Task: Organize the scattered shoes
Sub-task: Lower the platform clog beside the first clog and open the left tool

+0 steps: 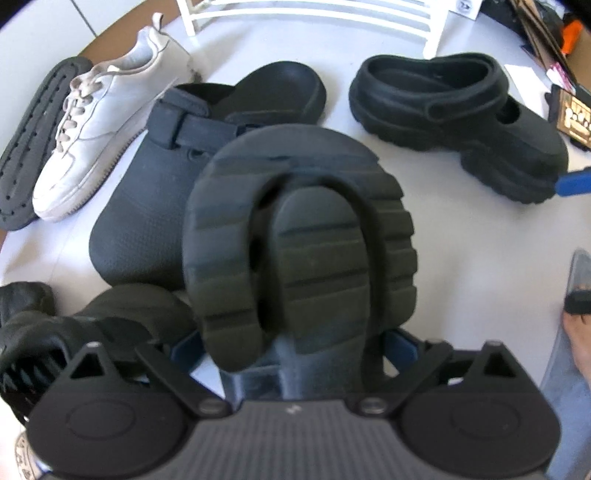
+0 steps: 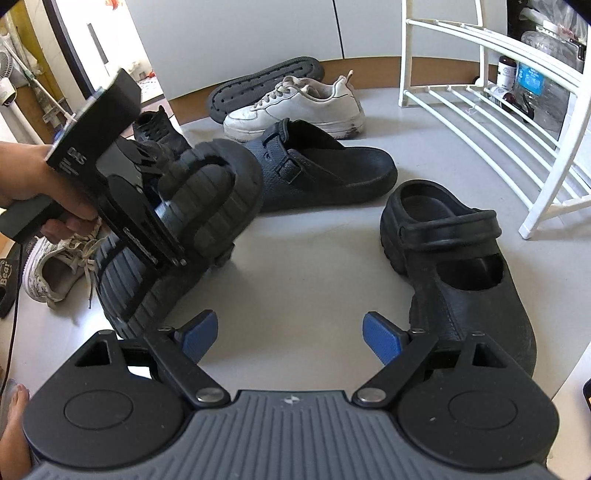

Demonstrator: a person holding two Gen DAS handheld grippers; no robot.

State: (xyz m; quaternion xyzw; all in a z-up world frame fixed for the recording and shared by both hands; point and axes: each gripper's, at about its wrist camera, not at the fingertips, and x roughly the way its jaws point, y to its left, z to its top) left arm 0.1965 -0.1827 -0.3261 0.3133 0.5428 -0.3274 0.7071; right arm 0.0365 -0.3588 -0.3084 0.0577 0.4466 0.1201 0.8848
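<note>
Left gripper (image 2: 162,221) clamps a black clog (image 1: 299,243) sole-up for pairing; right gripper (image 2: 290,338) gapes empty beside its mate (image 2: 461,258).

A black clog (image 1: 299,236) is held sole-up in the left tool (image 1: 295,354), its treads facing the lens. Beyond it, a navy clog (image 1: 147,206) lies on the floor (image 1: 461,258). A white sneaker (image 1: 99,125) and grey insole (image 1: 29,147) are seen at left, a second black clog (image 1: 458,118) at right, and a white rack (image 1: 314,14) at top.
</note>
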